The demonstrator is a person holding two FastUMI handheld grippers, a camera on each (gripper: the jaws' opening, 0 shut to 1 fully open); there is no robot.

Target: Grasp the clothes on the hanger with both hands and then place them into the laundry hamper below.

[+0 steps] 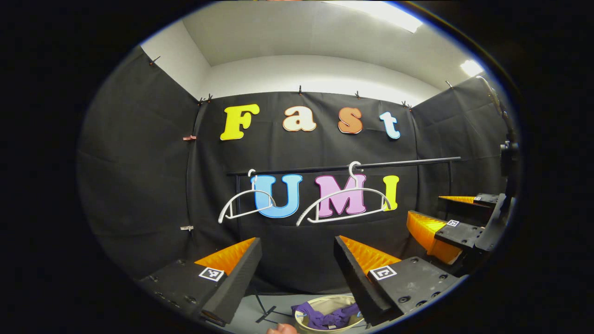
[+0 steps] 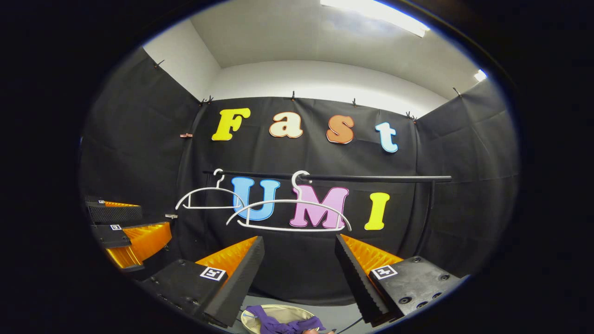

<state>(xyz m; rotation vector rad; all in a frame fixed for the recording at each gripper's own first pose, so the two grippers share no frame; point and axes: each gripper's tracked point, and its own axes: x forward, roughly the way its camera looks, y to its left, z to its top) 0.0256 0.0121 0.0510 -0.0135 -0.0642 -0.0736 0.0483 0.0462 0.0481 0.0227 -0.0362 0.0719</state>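
A purple garment [image 1: 327, 317] lies inside the round beige laundry hamper [image 1: 325, 304] on the floor, low in the left gripper view. The right gripper view has the same purple garment [image 2: 283, 324] in the hamper [image 2: 287, 313] at its bottom edge. Two bare white hangers [image 1: 345, 204] [image 1: 241, 204] hang on the black rail [image 1: 343, 166]; they also appear as hangers [image 2: 287, 215] [image 2: 209, 197] on the rail [image 2: 334, 177]. My left gripper [image 1: 297, 273] is open and holds nothing. My right gripper [image 2: 299, 273] is open too, with nothing between its fingers.
The right gripper [image 1: 445, 227] is seen from the side at the right of the left gripper view. At the left of the right gripper view is the left gripper [image 2: 125, 232]. A rail post [image 2: 424, 218] stands at the right. A fingertip [image 1: 280, 328] pokes in at the bottom.
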